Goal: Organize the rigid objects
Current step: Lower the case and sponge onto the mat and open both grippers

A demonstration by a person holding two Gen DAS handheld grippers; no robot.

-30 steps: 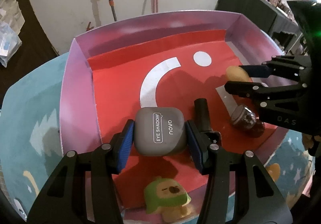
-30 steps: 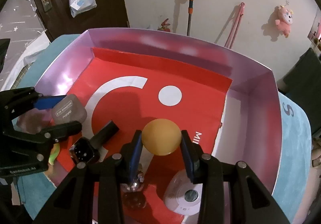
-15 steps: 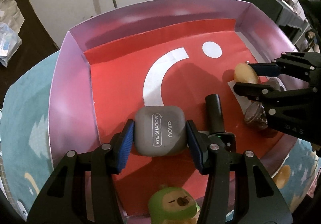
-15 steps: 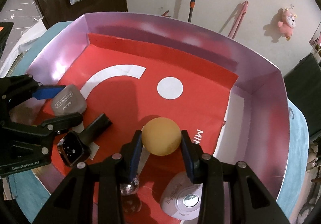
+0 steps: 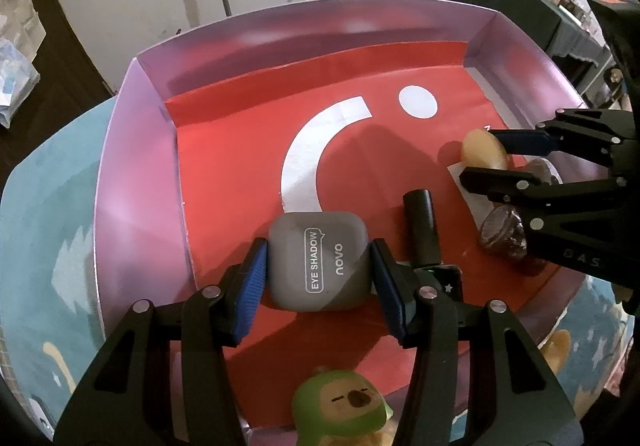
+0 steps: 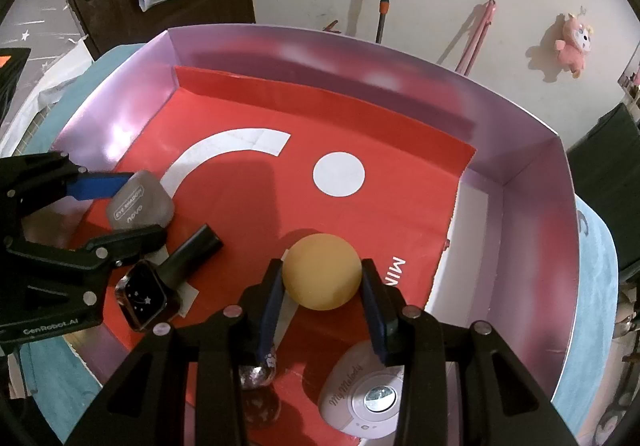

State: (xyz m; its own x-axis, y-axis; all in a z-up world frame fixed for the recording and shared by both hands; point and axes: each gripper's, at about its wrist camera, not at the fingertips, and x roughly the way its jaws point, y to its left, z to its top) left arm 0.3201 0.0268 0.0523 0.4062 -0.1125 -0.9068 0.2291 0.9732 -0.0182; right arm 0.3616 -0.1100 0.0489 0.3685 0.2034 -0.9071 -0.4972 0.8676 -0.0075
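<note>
Left claw [image 5: 318, 246]: narrow, both blue pads set against the flanks of the grey eye shadow case [image 5: 318, 260], which I hold.
- The case sits low over the red floor of the pink-walled tray [image 5: 136, 182], towards the tray's 6 o'clock edge in my left camera.
- It is nearly square. Its printed face is up and the lettering runs along the 6-to-12 line, in line with my fingers.

Right claw [image 6: 322, 270]: narrow, and its jaws have just been opening a little with the orange ball [image 6: 322, 272] between them.
- The pads lie at the ball's 9 and 3 o'clock sides. I cannot tell whether they still press.
- The ball is round and has no long axis. It is at 3 o'clock from the case, well apart.

Between them a black tube [image 5: 420, 222] lies flat, its long axis roughly 6 to 12 in the left view. A smartwatch [image 6: 146, 300] is at its near end.
</note>
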